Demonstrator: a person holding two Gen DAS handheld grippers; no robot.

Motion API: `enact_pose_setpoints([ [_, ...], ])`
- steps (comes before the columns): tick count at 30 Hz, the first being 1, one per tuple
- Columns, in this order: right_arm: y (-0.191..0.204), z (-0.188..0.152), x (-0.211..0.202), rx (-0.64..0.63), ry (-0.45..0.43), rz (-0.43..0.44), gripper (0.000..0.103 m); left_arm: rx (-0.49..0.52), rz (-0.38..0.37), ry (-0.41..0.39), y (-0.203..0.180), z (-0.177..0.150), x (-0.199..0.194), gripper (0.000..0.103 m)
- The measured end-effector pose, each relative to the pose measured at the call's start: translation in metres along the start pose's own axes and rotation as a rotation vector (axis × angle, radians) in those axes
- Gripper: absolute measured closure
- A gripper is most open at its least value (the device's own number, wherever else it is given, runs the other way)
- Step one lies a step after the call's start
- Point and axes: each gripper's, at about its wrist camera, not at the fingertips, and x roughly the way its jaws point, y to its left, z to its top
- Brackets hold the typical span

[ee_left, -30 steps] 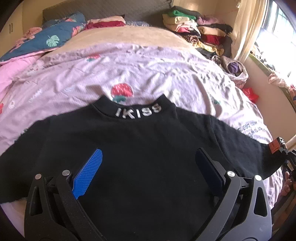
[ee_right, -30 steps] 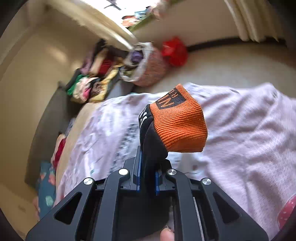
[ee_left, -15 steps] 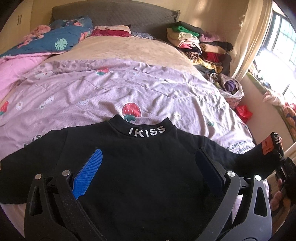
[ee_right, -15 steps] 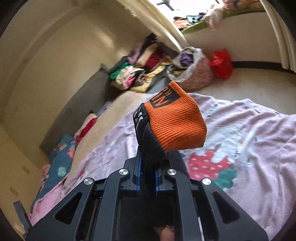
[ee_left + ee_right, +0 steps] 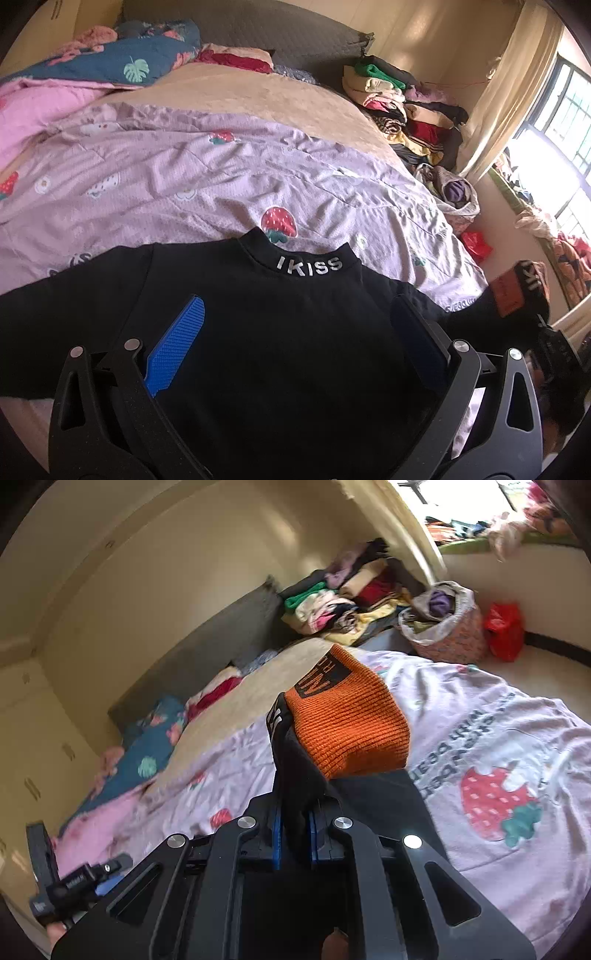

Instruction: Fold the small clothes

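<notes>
Left wrist view looks across a bed (image 5: 258,96) spread with a lilac sheet (image 5: 192,184) printed with strawberries, a tan blanket (image 5: 258,96) beyond it and a dark headboard (image 5: 258,33) against a cream wall. A blue leaf-print quilt (image 5: 122,62) and pink bedding (image 5: 33,107) lie at the far left, a pile of folded clothes (image 5: 399,107) sits at the far right corner of the bed, and below it stand a cloth basket (image 5: 458,195) and a red bag (image 5: 476,245) on the floor by a curtain (image 5: 506,92) and a bright window (image 5: 554,122). A black top (image 5: 277,332) lies flat on the near sheet, sleeves spread to both sides, its collar toward the headboard. The left gripper (image 5: 295,332) hangs over the top's body with its blue pads wide apart and nothing between them; whether they touch the cloth cannot be told. At the right edge the right sleeve is lifted off the bed, ending in an orange cuff (image 5: 511,295). In the right wrist view the right gripper (image 5: 295,834) is clamped tight on that black sleeve just below the cuff (image 5: 351,727), which stands up above the jaws over the sheet (image 5: 498,746). The collar reads "IKISS" in white letters. A black patch on the cuff carries orange lettering too skewed to read, and the sheet's dark printed words appear upside down and cannot be made out.
</notes>
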Motion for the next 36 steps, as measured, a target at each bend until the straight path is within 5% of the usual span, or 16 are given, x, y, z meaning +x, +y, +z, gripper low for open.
enact_pose_setpoints([
  [14, 0.079, -0.06, 0.042, -0.268, 0.12, 0.026, 0.093, -0.108, -0.146, 0.074, 0.038, -0.006, 0.006, 0.009],
  [28, 0.111, -0.117, 0.078, -0.427, 0.25, 0.04, 0.093, -0.2, -0.233, 0.154, 0.066, -0.023, 0.027, 0.009],
  [33, 0.117, -0.132, 0.087, -0.457, 0.302, 0.056, 0.09, -0.233, -0.232, 0.165, 0.079, -0.028, 0.028, 0.009],
  [36, 0.122, -0.135, 0.088, -0.475, 0.331, 0.092, 0.072, -0.249, -0.232, 0.176, 0.084, -0.031, 0.028, 0.009],
])
